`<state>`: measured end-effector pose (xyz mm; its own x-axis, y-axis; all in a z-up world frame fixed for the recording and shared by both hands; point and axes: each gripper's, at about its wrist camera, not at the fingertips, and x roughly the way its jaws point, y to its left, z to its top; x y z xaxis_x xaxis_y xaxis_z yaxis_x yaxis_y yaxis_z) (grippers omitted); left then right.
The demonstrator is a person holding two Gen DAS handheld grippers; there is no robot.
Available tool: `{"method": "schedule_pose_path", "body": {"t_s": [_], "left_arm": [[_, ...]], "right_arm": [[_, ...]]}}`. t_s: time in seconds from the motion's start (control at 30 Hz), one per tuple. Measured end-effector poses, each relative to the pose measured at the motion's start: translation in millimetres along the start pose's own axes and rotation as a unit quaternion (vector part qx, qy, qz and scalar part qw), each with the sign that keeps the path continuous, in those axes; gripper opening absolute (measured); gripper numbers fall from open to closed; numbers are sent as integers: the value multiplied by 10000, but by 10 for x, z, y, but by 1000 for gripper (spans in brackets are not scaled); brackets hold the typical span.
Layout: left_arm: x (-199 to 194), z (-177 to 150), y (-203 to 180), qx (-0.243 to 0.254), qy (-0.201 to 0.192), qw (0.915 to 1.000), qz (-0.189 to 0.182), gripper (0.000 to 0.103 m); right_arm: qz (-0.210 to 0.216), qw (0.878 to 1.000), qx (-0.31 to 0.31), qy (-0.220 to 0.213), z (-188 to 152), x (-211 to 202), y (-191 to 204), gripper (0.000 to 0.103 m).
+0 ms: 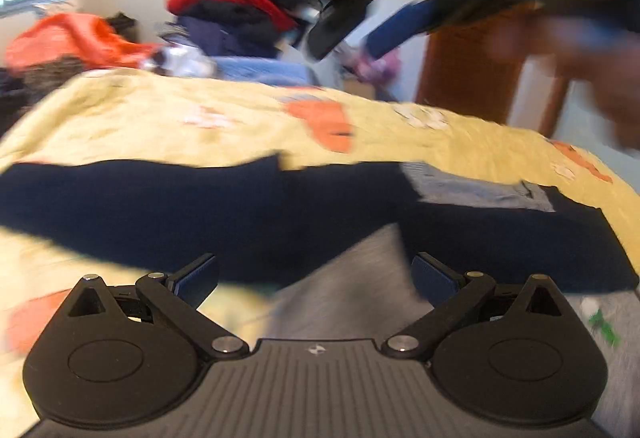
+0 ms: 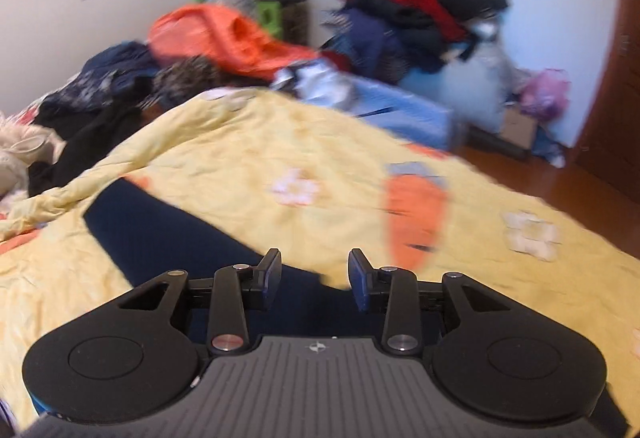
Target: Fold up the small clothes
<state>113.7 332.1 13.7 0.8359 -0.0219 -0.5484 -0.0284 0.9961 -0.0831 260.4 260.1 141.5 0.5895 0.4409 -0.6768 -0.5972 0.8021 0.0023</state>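
A dark navy garment (image 1: 200,210) lies spread flat across the yellow bedspread (image 1: 160,114), with a grey inner collar patch (image 1: 480,190) toward the right. A grey cloth (image 1: 352,298) lies near the front edge, under my left gripper (image 1: 316,278), which hovers open and holds nothing. In the left wrist view my right gripper (image 1: 352,30) hangs blurred above the bed at the upper right, with a hand (image 1: 580,50) behind it. From the right wrist view, my right gripper (image 2: 314,274) is open over the navy garment (image 2: 168,238), its fingers empty.
A heap of red, black and navy clothes (image 2: 412,14) is piled at the back by the wall. An orange garment (image 2: 224,38) and dark clothes (image 2: 100,90) crowd the bed's far left. A wooden door (image 2: 616,78) and floor are at right.
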Motion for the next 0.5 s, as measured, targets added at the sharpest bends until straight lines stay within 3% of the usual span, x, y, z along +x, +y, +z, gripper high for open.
{"method": "schedule_pose_path", "body": {"t_s": [0.07, 0.2, 0.23, 0.27, 0.33, 0.37, 0.43, 0.5], "left_arm": [[-93, -88, 186, -185, 47, 9997, 161, 103], [17, -135, 240, -113, 141, 9998, 78, 103], [36, -118, 248, -104, 100, 9999, 20, 103], [37, -86, 287, -129, 30, 9999, 85, 103], [1, -13, 463, -129, -209, 9987, 458, 103], [-24, 30, 626, -196, -345, 9968, 700, 103], [-38, 126, 1039, -513, -483, 9897, 1250, 103], [-29, 208, 1480, -1046, -374, 9817, 1546, 103]], "right_arm": [[255, 9995, -69, 182, 148, 270, 298, 42], [593, 9948, -219, 798, 475, 767, 976, 44], [672, 9933, -317, 886, 545, 835, 1135, 50], [717, 9920, -432, 950, 627, 900, 1287, 65], [728, 9904, -633, 989, 760, 996, 1538, 84], [722, 9909, -639, 939, 825, 1025, 1604, 88], [825, 9900, -526, 1018, 932, 1116, 1661, 91], [848, 9872, -514, 1249, 954, 1287, 1727, 93]]}}
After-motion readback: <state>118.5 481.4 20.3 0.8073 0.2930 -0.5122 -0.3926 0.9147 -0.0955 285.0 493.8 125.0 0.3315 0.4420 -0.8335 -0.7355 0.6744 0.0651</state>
